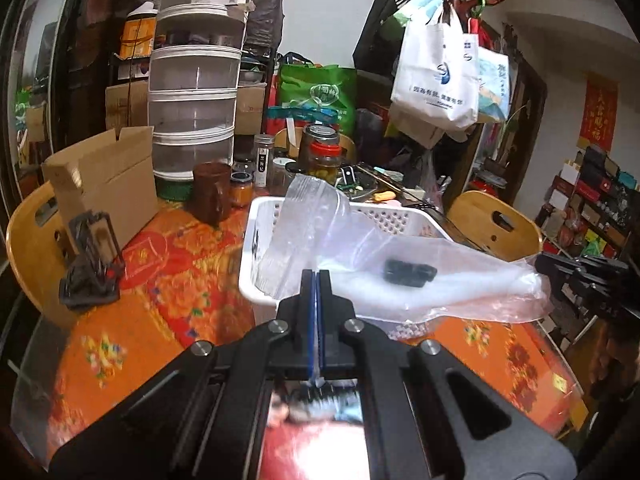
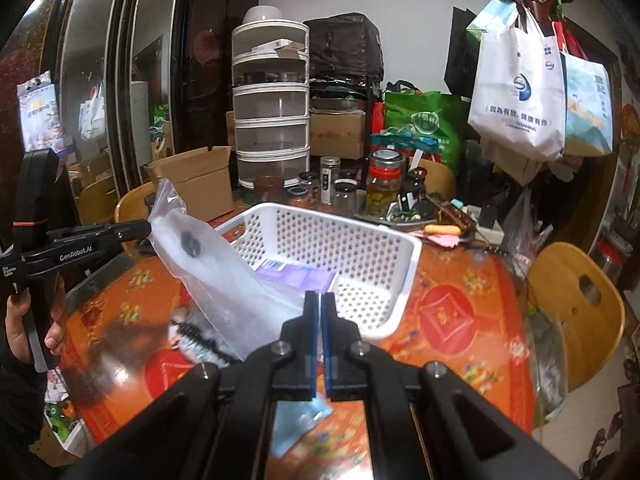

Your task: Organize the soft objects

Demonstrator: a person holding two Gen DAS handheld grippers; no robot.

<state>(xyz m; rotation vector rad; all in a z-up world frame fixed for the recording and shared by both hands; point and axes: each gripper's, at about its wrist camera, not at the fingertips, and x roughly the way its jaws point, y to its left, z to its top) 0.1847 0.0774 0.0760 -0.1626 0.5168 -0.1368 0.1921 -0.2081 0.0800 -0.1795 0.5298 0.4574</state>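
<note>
Both tongs clamped on one clear plastic bag [image 1: 400, 276], stretched between them in the air above the white perforated basket [image 1: 400, 222]. Left tongs [image 1: 318, 276] pinched tight on bag edge near its zip end, film visible between the blue pads. Right tongs [image 2: 320, 298] also closed on the bag's other end, a bit of plastic sticking out behind the pads. In the right wrist view the bag [image 2: 224, 276] runs from the left tongs [image 2: 146, 228] at the left edge, down to the right tongs, hanging over the basket's near-left corner. Small dark object [image 1: 408, 272] sits inside the bag, seen also in the right view [image 2: 191, 246]; what it is cannot tell. Basket [image 2: 384, 248] rests on the surface [image 2: 460, 312] with orange-red floral cover; a purple flat pack [image 2: 300, 276] lies in its bottom. Person's left hand [image 2: 24, 316] grips the left tool handle. Behind the basket: glass jars [image 2: 384, 184], cardboard box [image 1: 104, 184], white tiered rack [image 1: 196, 80]. Wooden chair [image 2: 580, 312] right of the surface. Tote bags [image 2: 520, 92] hang on the coat stand
</note>
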